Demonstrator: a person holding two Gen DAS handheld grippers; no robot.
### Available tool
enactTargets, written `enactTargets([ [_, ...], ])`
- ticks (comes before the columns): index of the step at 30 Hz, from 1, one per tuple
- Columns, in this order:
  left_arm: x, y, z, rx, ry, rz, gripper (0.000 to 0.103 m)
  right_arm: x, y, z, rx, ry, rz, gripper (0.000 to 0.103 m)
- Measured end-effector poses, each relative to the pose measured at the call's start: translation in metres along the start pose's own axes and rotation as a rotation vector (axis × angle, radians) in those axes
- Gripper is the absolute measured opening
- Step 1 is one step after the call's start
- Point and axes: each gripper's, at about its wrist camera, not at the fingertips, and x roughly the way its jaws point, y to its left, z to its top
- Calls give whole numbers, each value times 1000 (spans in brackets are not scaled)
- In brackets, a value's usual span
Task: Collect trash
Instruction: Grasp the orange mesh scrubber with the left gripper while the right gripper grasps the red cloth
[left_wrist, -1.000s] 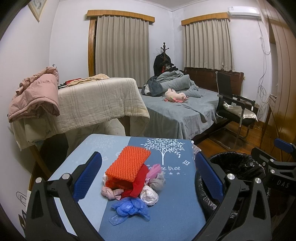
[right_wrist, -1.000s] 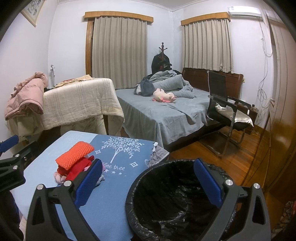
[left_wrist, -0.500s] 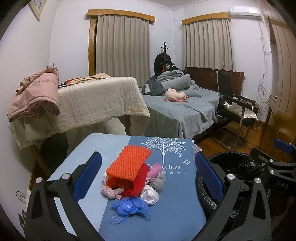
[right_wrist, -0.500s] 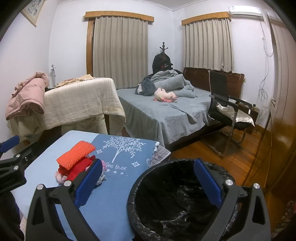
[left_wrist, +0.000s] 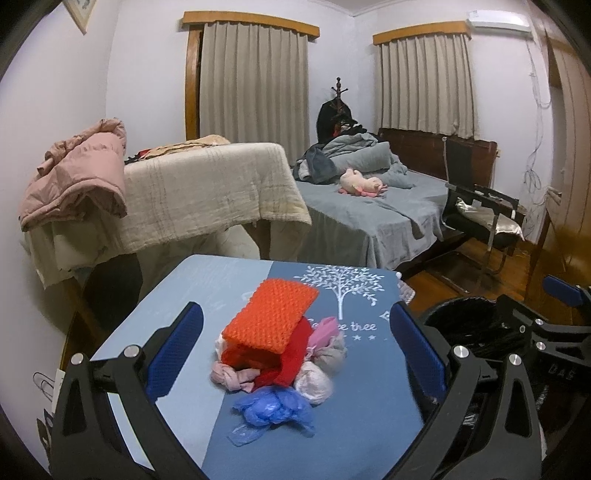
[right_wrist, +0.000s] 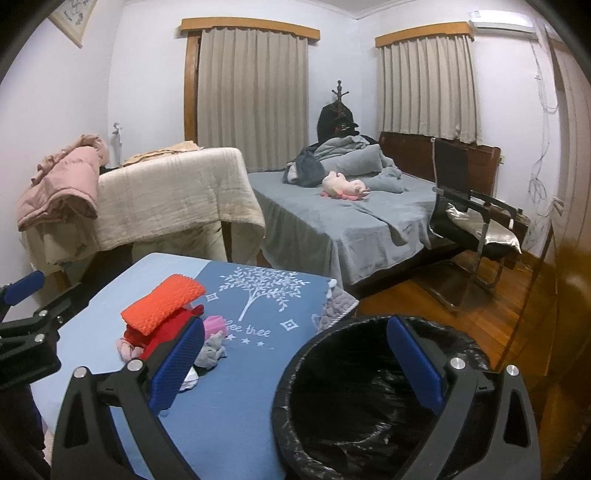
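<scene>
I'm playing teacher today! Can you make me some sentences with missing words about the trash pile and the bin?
1. The orange mesh piece lies on ____ of the trash pile.
2. The crumpled bag at the pile's near edge is colored ____.
3. The trash bin is lined with a ____ bag.
4. The left gripper has its jaws ____, with the pile between them.

Missing words: top; blue; black; open

Trash bin (right_wrist: 373, 406) cut off below (bottom unseen), wall picture (right_wrist: 72, 16) cropped
</scene>
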Motion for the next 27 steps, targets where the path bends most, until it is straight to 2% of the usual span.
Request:
enactTargets([
  [11, 54, 40, -13, -7, 46, 94, 98, 44, 19, -7, -1, 49, 42, 97],
  [21, 121, 36, -16, 36, 101, 52, 97, 86, 28, -4, -15, 77, 32, 97],
  [23, 135, 32, -18, 47, 124, 40, 93, 92, 28, -4, -12, 83, 28, 97],
  [25, 147, 29, -21, 52, 144, 27, 83, 98, 28, -5, -10, 94, 23, 97],
  [27, 159, 26, -24, 63, 166, 20, 81, 102, 27, -6, -9, 103, 20, 97],
])
